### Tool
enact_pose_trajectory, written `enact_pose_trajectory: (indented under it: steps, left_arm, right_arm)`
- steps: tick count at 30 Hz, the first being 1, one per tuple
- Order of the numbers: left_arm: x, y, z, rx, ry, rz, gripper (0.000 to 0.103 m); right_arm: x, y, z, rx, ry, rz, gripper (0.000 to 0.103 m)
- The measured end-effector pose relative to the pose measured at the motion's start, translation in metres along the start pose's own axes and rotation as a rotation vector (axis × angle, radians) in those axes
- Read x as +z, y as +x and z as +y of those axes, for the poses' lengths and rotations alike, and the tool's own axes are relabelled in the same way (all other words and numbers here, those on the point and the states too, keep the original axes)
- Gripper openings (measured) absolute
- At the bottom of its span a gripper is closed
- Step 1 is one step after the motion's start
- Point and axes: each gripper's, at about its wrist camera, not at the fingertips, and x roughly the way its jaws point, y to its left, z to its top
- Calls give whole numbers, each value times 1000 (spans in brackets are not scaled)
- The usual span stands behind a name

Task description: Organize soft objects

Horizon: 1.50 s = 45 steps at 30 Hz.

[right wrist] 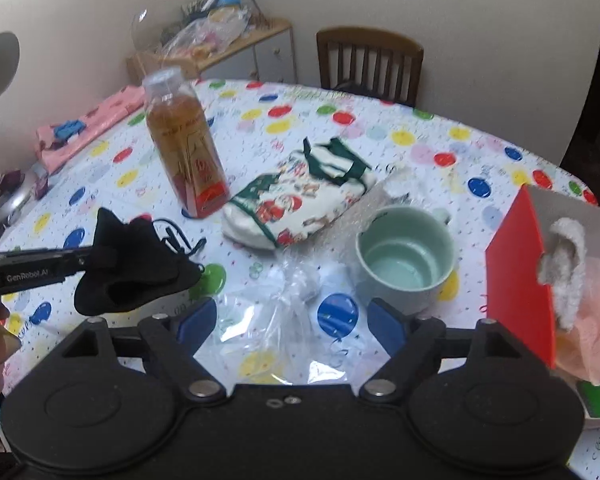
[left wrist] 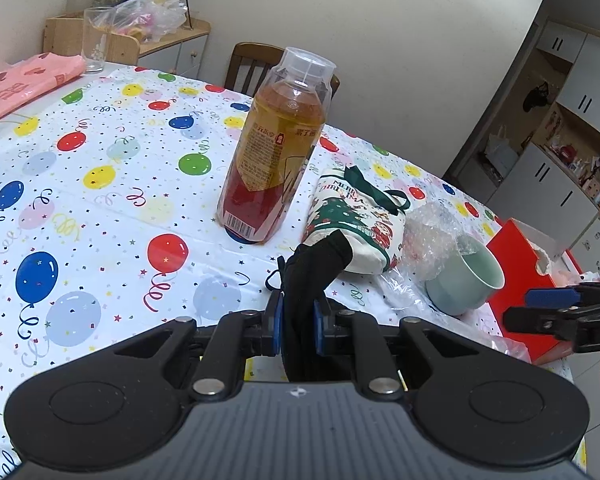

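My left gripper (left wrist: 298,312) is shut on a black drawstring pouch (left wrist: 320,264), held just above the balloon tablecloth; the right wrist view shows the pouch (right wrist: 136,264) hanging from it at the left. A Christmas-print fabric bag (left wrist: 356,216) (right wrist: 304,200) lies flat mid-table. My right gripper (right wrist: 290,320) (left wrist: 520,308) stands open over a crumpled clear plastic bag (right wrist: 284,320), its pads apart from it. The red box (right wrist: 516,264) at the right holds a white fluffy piece (right wrist: 564,256) and a peach mesh piece (right wrist: 596,320).
A tall tea bottle (left wrist: 276,148) (right wrist: 184,148) stands upright left of the Christmas bag. A pale green mug (left wrist: 464,280) (right wrist: 404,260) sits beside bubble wrap (left wrist: 432,236). Pink folded cloth (left wrist: 24,80) and a glass (left wrist: 96,40) are far left. A wooden chair (right wrist: 368,64) stands behind the table.
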Motion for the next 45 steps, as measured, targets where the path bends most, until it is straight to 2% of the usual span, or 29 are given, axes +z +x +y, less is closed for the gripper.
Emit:
enact_pose_trajectory:
  steps: [3, 8, 14, 18, 20, 22, 25, 34, 45]
  left_arm:
    - [-1, 0, 0, -4, 8, 2, 15]
    - [-4, -1, 2, 1, 12, 12, 15]
    - [-8, -5, 8, 12, 9, 20, 15]
    - [-10, -7, 11, 15, 2, 20, 15]
    - [-10, -8, 13, 17, -3, 19, 15]
    - [-10, -9, 14, 17, -6, 17, 15]
    - [-9, -10, 13, 13, -8, 11, 15]
    - [-3, -19, 3, -12, 3, -21, 15]
    - [17, -39, -39, -84, 55, -94, 15]
  right_arm:
    - [2, 19, 5, -5, -33, 58, 87]
    - [-1, 53, 3, 2, 11, 137, 88]
    - [-9, 82, 7, -15, 50, 190, 76]
    - [-13, 86, 10, -7, 64, 202, 50]
    - [-14, 83, 12, -2, 58, 198, 40]
    - [-14, 79, 13, 11, 66, 188, 24]
    - [-14, 67, 16, 34, 72, 159, 14]
    - [-12, 11, 21, 100, 102, 59, 11]
    - [-12, -58, -2, 86, 143, -74, 11]
